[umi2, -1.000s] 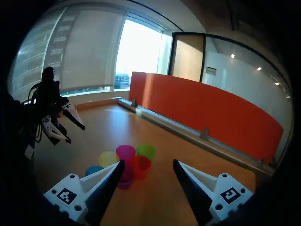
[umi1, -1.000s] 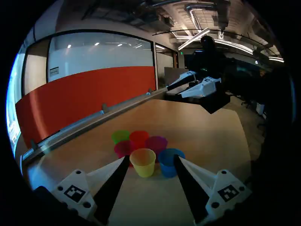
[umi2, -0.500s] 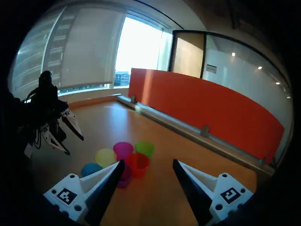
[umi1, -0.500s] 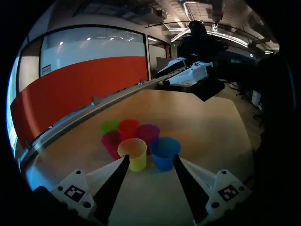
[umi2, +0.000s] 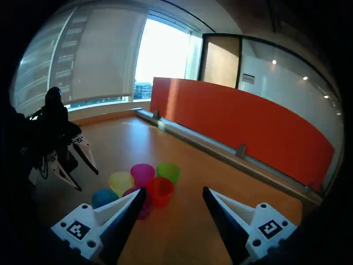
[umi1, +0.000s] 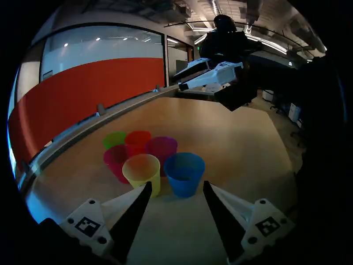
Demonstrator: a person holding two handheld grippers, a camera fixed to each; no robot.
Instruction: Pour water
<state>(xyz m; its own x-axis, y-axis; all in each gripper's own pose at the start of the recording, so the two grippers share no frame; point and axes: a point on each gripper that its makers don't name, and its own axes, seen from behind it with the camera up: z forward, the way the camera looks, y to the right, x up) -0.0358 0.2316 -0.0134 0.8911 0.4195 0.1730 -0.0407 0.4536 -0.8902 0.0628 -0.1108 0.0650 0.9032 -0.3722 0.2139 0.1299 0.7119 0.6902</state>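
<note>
Several plastic cups stand clustered on the wooden table (umi1: 229,132). In the left gripper view the yellow cup (umi1: 141,170) and blue cup (umi1: 184,173) are nearest, just beyond my open left gripper (umi1: 176,187); the blue cup sits in line with the gap. Behind them are pink (umi1: 114,159), purple (umi1: 161,148), red (umi1: 137,140) and green (umi1: 114,140) cups. My right gripper (umi1: 205,76) hangs open above the table's far side. In the right gripper view my right gripper (umi2: 173,191) is open, with the red cup (umi2: 159,191) just ahead and the left gripper (umi2: 73,161) open beyond the blue cup (umi2: 104,198).
A low orange partition (umi2: 247,119) with a metal rail (umi2: 220,152) runs along one table edge. A bright window (umi2: 163,62) lies beyond. A person's dark shape (umi2: 48,123) holds the left gripper. Bare tabletop (umi2: 189,234) surrounds the cups.
My left gripper has moved closer to the cups, so the yellow and blue cups loom larger between its fingers. The right gripper has drifted slightly; both stay open.
</note>
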